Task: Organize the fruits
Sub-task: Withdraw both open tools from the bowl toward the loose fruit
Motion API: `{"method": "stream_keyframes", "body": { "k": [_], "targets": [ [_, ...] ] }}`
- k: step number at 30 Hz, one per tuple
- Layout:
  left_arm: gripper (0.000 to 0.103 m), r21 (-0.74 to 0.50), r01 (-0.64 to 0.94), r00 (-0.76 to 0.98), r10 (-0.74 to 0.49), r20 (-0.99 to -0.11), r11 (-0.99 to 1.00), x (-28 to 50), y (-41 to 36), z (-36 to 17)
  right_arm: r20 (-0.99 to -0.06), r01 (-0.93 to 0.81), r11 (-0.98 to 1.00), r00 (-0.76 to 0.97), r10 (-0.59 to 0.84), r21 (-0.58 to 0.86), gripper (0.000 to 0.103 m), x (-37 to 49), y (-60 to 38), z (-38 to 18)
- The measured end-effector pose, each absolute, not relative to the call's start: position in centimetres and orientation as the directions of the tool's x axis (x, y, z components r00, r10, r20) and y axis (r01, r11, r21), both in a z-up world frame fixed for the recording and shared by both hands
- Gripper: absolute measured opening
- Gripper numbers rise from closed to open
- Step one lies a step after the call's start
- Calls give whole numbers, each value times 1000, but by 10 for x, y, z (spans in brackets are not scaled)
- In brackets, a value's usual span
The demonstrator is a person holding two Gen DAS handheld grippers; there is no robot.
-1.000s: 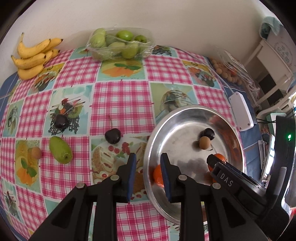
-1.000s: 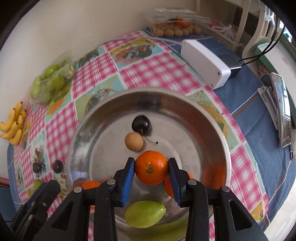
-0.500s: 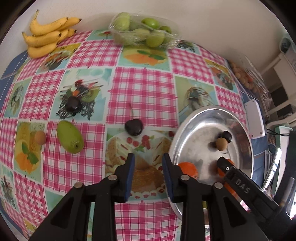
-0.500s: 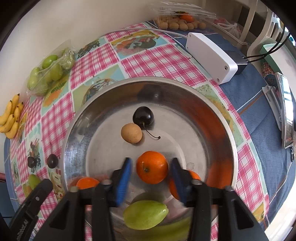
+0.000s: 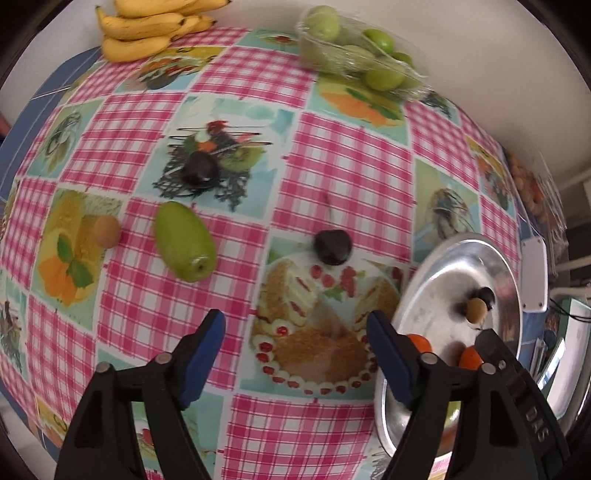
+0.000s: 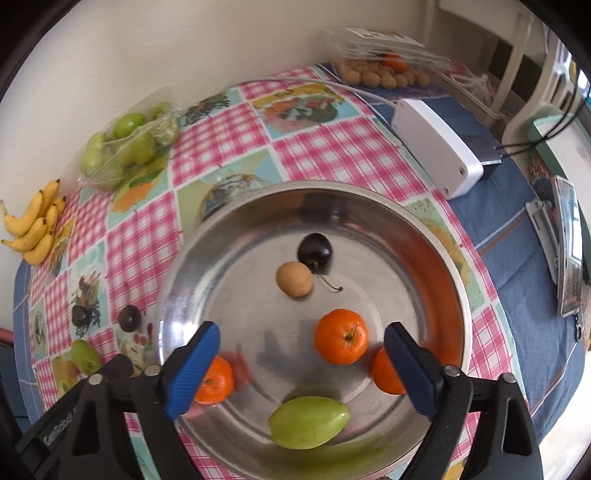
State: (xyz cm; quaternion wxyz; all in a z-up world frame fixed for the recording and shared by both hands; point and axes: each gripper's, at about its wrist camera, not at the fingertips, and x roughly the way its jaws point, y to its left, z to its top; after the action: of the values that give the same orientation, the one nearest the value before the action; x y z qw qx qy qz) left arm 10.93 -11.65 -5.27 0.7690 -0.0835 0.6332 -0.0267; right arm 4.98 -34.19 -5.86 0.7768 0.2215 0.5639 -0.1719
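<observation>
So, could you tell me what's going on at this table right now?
A person with a gripper in each hand is gathering fruit into a metal bowl. The right gripper has just been opening and stands open over the bowl, with an orange lying free below it. The left gripper has also just been opening, empty, over the tablecloth. A dark cherry, a green fruit and a small brown fruit are not yet in the bowl.

The left wrist view looks steeply down on the checked tablecloth (image 5: pixel 332 155); the right one hangs close over the steel bowl (image 6: pixel 436 236) (both show it, plus bananas (image 5: pixel 147 33) far off).
</observation>
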Motion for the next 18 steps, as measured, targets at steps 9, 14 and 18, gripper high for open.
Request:
{"method": "stream_keyframes", "body": {
  "k": [9, 14, 18],
  "targets": [
    [88, -125, -145, 248, -86, -965, 981, 113, -88, -43, -948, 431, 891, 318, -3, 142, 103, 58, -315, -52],
    [94, -124, -193, 270, -69, -960, 973, 113, -71, -38, -946, 408, 902, 325, 2, 142, 103, 59, -308, -51],
    [95, -124, -227, 280, -57, -958, 966, 117, -62, -38, -944, 395, 908, 329, 2, 140, 103, 60, -305, -50]
  ]
}}
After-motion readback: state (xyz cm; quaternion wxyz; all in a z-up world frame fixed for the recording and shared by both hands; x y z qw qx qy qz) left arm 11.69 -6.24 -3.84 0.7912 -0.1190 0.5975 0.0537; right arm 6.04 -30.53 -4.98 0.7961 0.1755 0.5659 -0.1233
